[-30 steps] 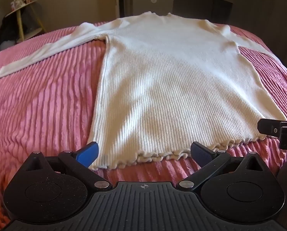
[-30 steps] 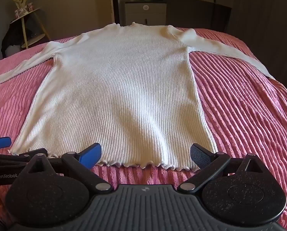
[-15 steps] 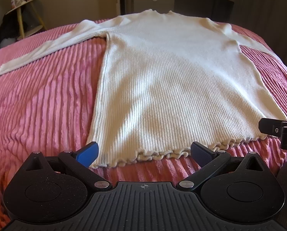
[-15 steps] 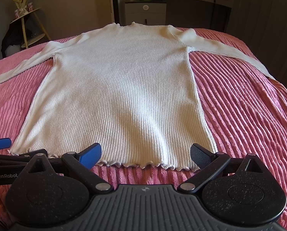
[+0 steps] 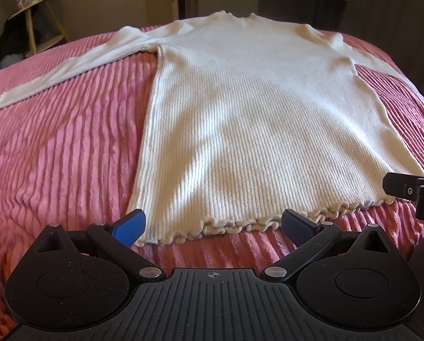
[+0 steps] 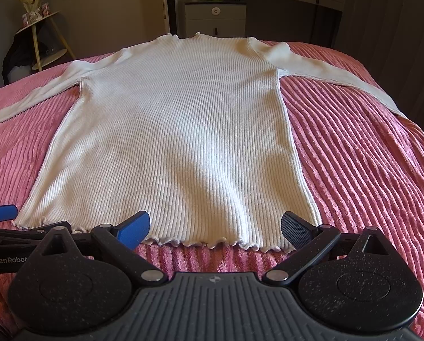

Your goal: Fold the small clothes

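A white ribbed long-sleeved sweater (image 5: 254, 119) lies flat on the pink bedspread, both sleeves spread out, frilled hem nearest me; it also shows in the right wrist view (image 6: 180, 142). My left gripper (image 5: 212, 226) is open and empty, its fingers straddling the left part of the hem just above the bedspread. My right gripper (image 6: 214, 228) is open and empty at the right part of the hem. The left gripper's blue finger (image 6: 0, 213) shows at the right wrist view's left edge, and the right gripper's black finger (image 5: 405, 187) at the left wrist view's right edge.
The pink ribbed bedspread (image 5: 55, 153) covers the whole bed (image 6: 368, 170). Beyond the bed stand a small round side table (image 6: 41, 28) at the back left, a grey drawer cabinet (image 6: 214, 17) behind the collar, and dark curtains (image 6: 396, 14) at the right.
The left wrist view has tilted down slightly, so the sweater sits a little higher in frame. The right gripper has barely moved. Both grippers stay open.
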Action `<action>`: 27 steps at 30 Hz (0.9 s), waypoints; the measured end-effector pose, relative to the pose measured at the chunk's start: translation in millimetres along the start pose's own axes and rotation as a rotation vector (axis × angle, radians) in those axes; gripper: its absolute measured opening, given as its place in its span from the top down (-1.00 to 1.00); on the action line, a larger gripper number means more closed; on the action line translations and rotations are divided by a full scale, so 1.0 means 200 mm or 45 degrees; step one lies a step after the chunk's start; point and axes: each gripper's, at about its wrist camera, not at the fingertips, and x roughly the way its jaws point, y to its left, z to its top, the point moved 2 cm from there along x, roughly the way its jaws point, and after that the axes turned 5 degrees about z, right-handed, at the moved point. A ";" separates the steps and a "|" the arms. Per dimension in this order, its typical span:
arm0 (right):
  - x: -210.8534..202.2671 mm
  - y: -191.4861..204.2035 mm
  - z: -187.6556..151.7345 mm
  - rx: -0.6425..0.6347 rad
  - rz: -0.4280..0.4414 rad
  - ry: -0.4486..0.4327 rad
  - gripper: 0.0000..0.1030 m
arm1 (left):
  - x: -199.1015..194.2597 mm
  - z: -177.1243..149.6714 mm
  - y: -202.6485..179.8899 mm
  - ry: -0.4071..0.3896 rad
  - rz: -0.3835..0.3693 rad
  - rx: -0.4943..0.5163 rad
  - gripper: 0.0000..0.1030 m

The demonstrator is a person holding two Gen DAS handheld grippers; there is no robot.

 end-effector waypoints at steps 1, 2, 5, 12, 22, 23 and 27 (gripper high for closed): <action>0.00 0.00 0.00 0.000 0.000 0.000 -0.92 | 0.00 0.00 0.00 0.000 0.001 0.000 -1.00; 0.00 0.00 0.00 0.000 0.000 0.000 -0.92 | 0.00 0.00 0.00 0.000 0.000 0.000 -1.00; 0.00 0.00 0.00 0.002 0.002 0.001 -0.92 | 0.00 0.00 0.00 0.003 0.001 -0.002 -1.00; 0.01 0.00 -0.01 0.005 0.005 0.002 -0.92 | 0.01 0.00 0.00 0.011 0.003 -0.003 -1.00; 0.01 0.01 -0.01 0.009 0.010 -0.001 -0.92 | 0.02 0.00 0.00 0.014 0.005 -0.003 -1.00; 0.01 0.01 -0.01 0.009 0.010 -0.001 -0.92 | 0.02 0.00 0.00 0.014 0.005 -0.004 -1.00; 0.01 0.01 -0.01 0.009 0.010 0.000 -0.92 | 0.02 0.00 0.00 0.015 0.005 -0.004 -1.00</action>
